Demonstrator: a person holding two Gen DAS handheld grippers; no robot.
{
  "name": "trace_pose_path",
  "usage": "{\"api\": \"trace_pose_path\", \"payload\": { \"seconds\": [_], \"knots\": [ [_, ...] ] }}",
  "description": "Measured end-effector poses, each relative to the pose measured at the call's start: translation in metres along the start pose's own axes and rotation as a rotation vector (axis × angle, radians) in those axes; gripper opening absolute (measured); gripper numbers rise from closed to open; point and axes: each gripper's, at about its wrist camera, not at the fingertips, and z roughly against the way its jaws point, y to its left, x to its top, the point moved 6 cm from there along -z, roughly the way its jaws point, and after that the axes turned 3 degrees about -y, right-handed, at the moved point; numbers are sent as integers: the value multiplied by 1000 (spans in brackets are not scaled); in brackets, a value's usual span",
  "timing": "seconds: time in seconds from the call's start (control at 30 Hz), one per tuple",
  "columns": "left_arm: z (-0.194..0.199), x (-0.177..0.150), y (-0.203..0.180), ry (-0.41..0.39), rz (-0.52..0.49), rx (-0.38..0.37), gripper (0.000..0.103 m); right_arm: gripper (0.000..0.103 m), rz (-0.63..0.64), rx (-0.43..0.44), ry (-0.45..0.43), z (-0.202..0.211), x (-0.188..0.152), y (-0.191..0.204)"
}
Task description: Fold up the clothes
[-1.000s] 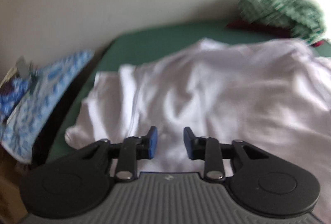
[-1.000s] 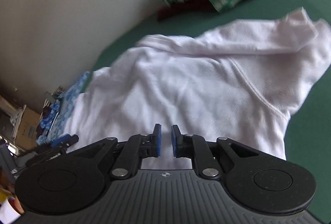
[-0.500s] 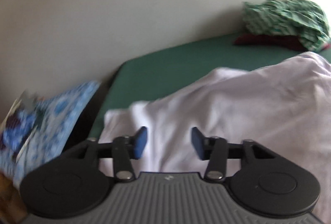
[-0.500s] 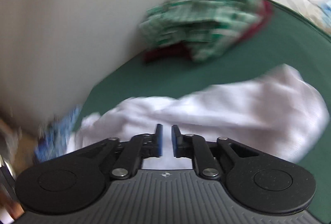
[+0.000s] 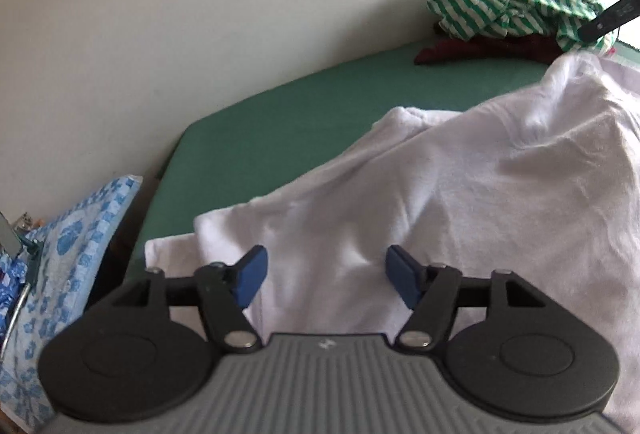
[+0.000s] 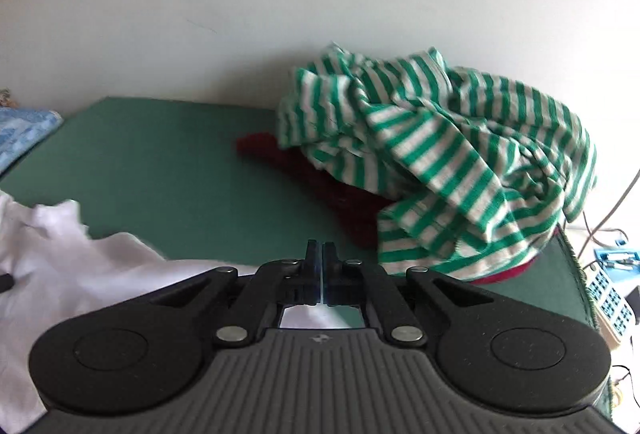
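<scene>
Through the left wrist camera I see my left hand-held gripper [image 5: 323,276] over the white T-shirt [image 5: 460,201], its jaws spread and opening, the blue pads clear of the cloth beneath them. The shirt lies rumpled over the near part of the green surface [image 5: 280,121]. At the far right corner a green-striped garment [image 5: 516,3] sits on a dark red one [image 5: 480,49]. A blue patterned cloth [image 5: 76,234] lies beyond the left edge.

Through the right wrist camera my right hand-held gripper [image 6: 322,276] is pressed together, nothing visible between its pads. The shirt lies at the near left, the striped heap ahead right.
</scene>
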Motion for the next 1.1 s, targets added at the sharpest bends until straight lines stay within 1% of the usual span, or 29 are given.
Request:
{"api": "trace_pose_path", "payload": {
  "seconds": [0.03, 0.07, 0.1, 0.13, 0.17, 0.2, 0.23, 0.27, 0.3, 0.33, 0.37, 0.4, 0.47, 0.5, 0.57, 0.6, 0.63, 0.67, 0.7, 0.73, 0.83, 0.87, 0.9, 0.93, 1.0, 1.03, 1.07, 1.1],
  "knots": [
    [2, -3, 1, -11, 7, -12, 69, 4, 16, -18, 23, -1, 0, 0],
    [4, -4, 2, -18, 8, -20, 69, 13, 21, -24, 47, 0, 2, 2],
    [6, -4, 3, -12, 13, -37, 67, 17, -13, 22, 49, 3, 7, 5],
    [9, 2, 5, -14, 33, -73, 65, 18, -68, 106, 33, 7, 13, 9],
    [13, 9, 7, -19, 59, -116, 65, 27, -123, 194, 36, 9, 19, 16],
    [16, 22, 10, -36, 90, -155, 65, 40, -166, 273, 69, 6, 24, 27],
    [19, 37, 15, -58, 124, -193, 67, 44, -199, 340, 115, 0, 26, 39],
    [19, 52, 19, -64, 168, -246, 70, 45, -212, 398, 163, -8, 27, 53],
    [14, 67, 21, -52, 208, -311, 77, 43, -190, 429, 203, -17, 27, 69],
    [8, 79, 22, -37, 233, -354, 77, 42, -150, 423, 223, -25, 26, 82],
    [1, 90, 22, -27, 243, -367, 77, 43, -109, 403, 240, -31, 24, 92],
    [-7, 99, 19, -12, 233, -372, 77, 44, -75, 408, 273, -36, 19, 101],
    [-31, 105, 9, 72, 211, -385, 77, 43, -30, 455, 349, -44, 8, 114],
    [-43, 107, 4, 118, 201, -391, 77, 39, -15, 456, 358, -46, 5, 117],
    [-63, 104, -4, 205, 194, -390, 72, 30, 3, 426, 331, -44, 4, 116],
    [-73, 102, -8, 248, 192, -387, 66, 17, 10, 411, 316, -44, 4, 115],
    [-80, 99, -11, 284, 206, -395, 60, 11, 12, 408, 301, -43, 3, 113],
    [-87, 96, -14, 319, 227, -408, 53, 9, 9, 416, 288, -42, 2, 112],
    [-91, 93, -15, 344, 257, -426, 41, 8, 12, 418, 271, -42, 1, 111],
    [-92, 92, -16, 339, 270, -429, 37, 8, 19, 412, 251, -42, 2, 111],
    [-85, 97, -17, 305, 280, -448, 18, 6, -13, 380, 130, -31, 10, 102],
    [-82, 102, -14, 275, 294, -455, 16, 6, -31, 367, 73, -27, 16, 98],
    [-78, 110, -11, 226, 279, -438, 15, 6, -45, 345, 6, -22, 24, 94],
    [-75, 119, -8, 170, 252, -413, 15, 6, -42, 314, -55, -16, 28, 90],
    [-69, 132, -8, 68, 177, -330, 16, 5, -12, 246, -154, -9, 34, 88],
    [-70, 134, -11, 43, 122, -278, 16, 5, 9, 208, -178, -11, 34, 89],
    [-73, 134, -16, 27, 62, -224, 16, 6, 34, 175, -178, -16, 32, 91],
    [-78, 131, -22, 28, -6, -178, 16, 6, 62, 147, -150, -25, 27, 92]
  ]
}}
